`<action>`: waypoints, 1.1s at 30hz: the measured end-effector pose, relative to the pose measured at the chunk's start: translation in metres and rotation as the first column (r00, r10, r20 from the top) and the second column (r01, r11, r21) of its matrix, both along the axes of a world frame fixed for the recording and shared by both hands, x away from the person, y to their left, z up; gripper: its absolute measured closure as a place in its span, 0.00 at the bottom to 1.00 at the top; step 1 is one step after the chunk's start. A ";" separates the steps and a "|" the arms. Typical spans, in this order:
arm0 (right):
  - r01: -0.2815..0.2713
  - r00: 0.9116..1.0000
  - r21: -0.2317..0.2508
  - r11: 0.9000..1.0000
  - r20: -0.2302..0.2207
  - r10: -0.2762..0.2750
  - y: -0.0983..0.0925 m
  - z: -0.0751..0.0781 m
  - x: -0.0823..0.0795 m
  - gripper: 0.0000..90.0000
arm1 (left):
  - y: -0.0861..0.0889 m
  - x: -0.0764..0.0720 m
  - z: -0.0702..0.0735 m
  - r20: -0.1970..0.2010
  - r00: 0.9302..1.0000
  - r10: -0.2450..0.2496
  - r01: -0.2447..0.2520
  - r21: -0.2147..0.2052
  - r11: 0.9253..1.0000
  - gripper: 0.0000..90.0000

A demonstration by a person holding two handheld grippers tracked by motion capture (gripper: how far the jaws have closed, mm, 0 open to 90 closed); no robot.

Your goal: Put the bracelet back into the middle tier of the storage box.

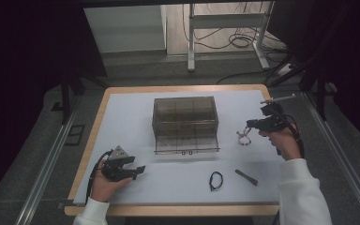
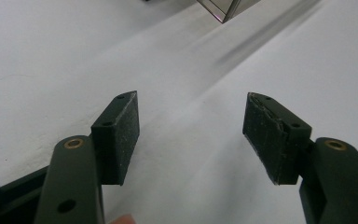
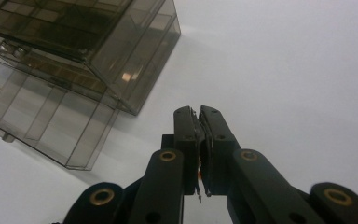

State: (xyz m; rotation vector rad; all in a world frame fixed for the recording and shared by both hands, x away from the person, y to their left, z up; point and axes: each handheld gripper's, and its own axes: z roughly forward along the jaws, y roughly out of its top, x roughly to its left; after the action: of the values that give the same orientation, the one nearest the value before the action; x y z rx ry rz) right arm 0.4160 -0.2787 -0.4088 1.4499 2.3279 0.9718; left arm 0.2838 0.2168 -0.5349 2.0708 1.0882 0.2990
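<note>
Two white sleeves come in at the bottom of the high view, one for each hand. Left gripper (image 1: 122, 168) rests low near the front left of the tabletop (image 1: 136, 108). Its jaws stand wide apart and nothing is between them.

Right gripper (image 1: 254, 124) is up in the air on the right side. Its jaws are pressed nearly together on a bead bracelet (image 1: 243, 137), which hangs down in a small loop just under them. In the right gripper view a thin bit of it peeks out between the jaws (image 3: 199, 186).

Left of the bracelet stands a see-through drawer box (image 1: 185, 123). Its bottom drawer (image 1: 186, 144) is pulled out toward the person. A black hair band (image 1: 216, 180) and a dark stick (image 1: 246, 177) lie on the tabletop in front.

I think the bracelet is going into the open drawer. The jaws pinch only a tiny part, so a quick swing could make it slip and fall. The hanging loop could also catch on the drawer edge and land outside.
</note>
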 end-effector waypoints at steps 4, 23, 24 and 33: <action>0.000 1.000 0.005 1.000 0.013 0.000 0.001 0.008 -0.002 0.96 | 0.001 0.000 0.000 0.002 1.000 0.001 -0.001 0.000 1.000 0.40; -0.010 0.999 -0.014 1.000 0.045 0.011 0.004 0.038 -0.006 0.96 | 0.002 0.001 -0.001 0.001 1.000 0.005 -0.005 -0.002 1.000 0.40; -0.013 0.999 -0.015 1.000 0.048 0.013 0.004 0.040 -0.007 0.96 | 0.002 0.001 -0.001 0.003 1.000 0.002 -0.002 0.000 1.000 0.40; -0.019 0.997 -0.012 1.000 0.080 0.020 0.008 0.058 -0.010 0.96 | 0.002 0.001 -0.001 0.003 1.000 0.004 -0.004 -0.003 1.000 0.40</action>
State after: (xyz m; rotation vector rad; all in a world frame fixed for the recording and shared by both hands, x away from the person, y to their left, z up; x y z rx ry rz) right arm 0.4060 -0.2708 -0.3507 1.3607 2.2914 1.0011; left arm 0.2845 0.2185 -0.5356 2.0650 1.0908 0.3025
